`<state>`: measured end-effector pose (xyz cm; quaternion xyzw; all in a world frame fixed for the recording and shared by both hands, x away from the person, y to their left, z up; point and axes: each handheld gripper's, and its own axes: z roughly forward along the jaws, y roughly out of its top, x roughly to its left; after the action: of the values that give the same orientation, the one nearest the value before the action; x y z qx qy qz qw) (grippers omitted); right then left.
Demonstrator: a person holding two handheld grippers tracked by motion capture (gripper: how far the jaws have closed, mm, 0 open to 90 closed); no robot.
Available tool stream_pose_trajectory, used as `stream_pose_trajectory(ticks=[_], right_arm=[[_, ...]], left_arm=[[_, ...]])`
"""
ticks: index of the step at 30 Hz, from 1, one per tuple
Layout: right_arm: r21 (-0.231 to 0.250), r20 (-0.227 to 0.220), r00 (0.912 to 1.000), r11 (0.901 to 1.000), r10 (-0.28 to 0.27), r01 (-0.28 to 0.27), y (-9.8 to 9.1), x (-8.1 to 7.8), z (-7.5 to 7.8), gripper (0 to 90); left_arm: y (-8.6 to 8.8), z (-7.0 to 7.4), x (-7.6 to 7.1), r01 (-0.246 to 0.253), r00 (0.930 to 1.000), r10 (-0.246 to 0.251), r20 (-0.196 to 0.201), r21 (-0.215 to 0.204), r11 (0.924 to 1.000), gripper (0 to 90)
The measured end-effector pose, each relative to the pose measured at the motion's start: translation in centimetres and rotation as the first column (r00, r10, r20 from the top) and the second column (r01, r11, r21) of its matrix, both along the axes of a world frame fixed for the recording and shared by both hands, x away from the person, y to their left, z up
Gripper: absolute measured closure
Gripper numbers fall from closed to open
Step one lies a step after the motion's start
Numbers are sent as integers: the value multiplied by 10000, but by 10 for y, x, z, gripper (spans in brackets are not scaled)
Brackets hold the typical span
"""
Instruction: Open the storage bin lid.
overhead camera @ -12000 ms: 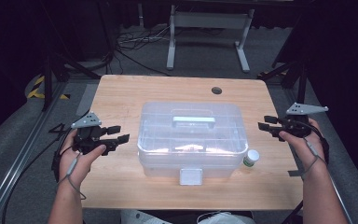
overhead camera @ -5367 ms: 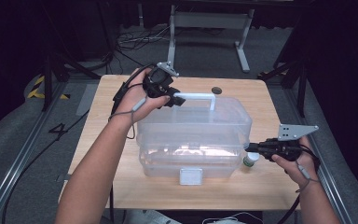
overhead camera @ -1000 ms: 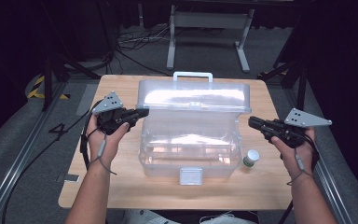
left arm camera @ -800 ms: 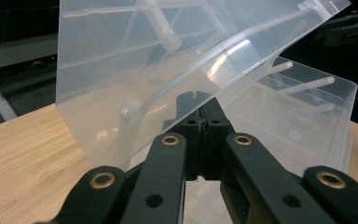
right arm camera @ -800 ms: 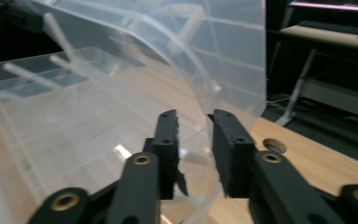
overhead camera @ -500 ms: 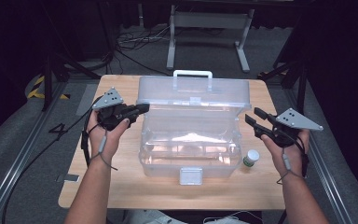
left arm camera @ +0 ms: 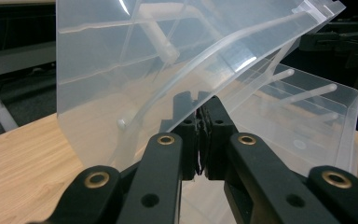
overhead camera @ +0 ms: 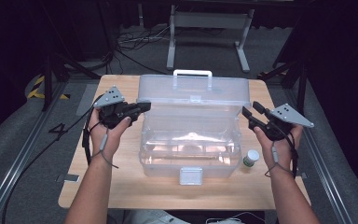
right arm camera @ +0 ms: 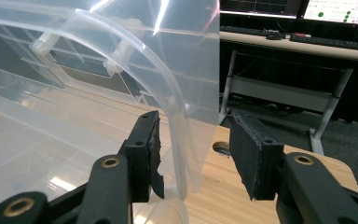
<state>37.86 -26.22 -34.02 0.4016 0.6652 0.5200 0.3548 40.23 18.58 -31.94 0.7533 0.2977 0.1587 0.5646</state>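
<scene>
A clear plastic storage box (overhead camera: 191,144) stands mid-table with its lid (overhead camera: 193,91) raised and tilted back, white handle on top. My left gripper (overhead camera: 142,106) is at the lid's left edge; in the left gripper view its jaws (left arm camera: 199,105) are shut on the lid's rim (left arm camera: 135,60). My right gripper (overhead camera: 251,109) is at the lid's right edge. Its jaws have just been opening, and in the right gripper view they (right arm camera: 193,140) stand apart with the lid's curved edge (right arm camera: 121,46) between them, pads off it.
A small white-capped bottle (overhead camera: 250,158) stands on the wooden table (overhead camera: 121,186) by the box's front right corner. The box's white latch (overhead camera: 190,176) hangs at its front. A round hole (right arm camera: 221,148) in the tabletop lies behind the lid.
The right gripper's jaws have opened off the lid's right edge and that hand has shifted slightly. The lid stands a little more upright. The left gripper has kept its grip and place.
</scene>
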Motion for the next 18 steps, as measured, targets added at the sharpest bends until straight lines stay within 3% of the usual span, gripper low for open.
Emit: stream_pose_trajectory(ticks=[18], right_arm=[[-14, 449, 9928, 9938, -1109, 1111, 26, 16, 7, 552]], left_arm=[[-1, 1, 0, -10, 10000, 10, 39, 62, 10000, 860]])
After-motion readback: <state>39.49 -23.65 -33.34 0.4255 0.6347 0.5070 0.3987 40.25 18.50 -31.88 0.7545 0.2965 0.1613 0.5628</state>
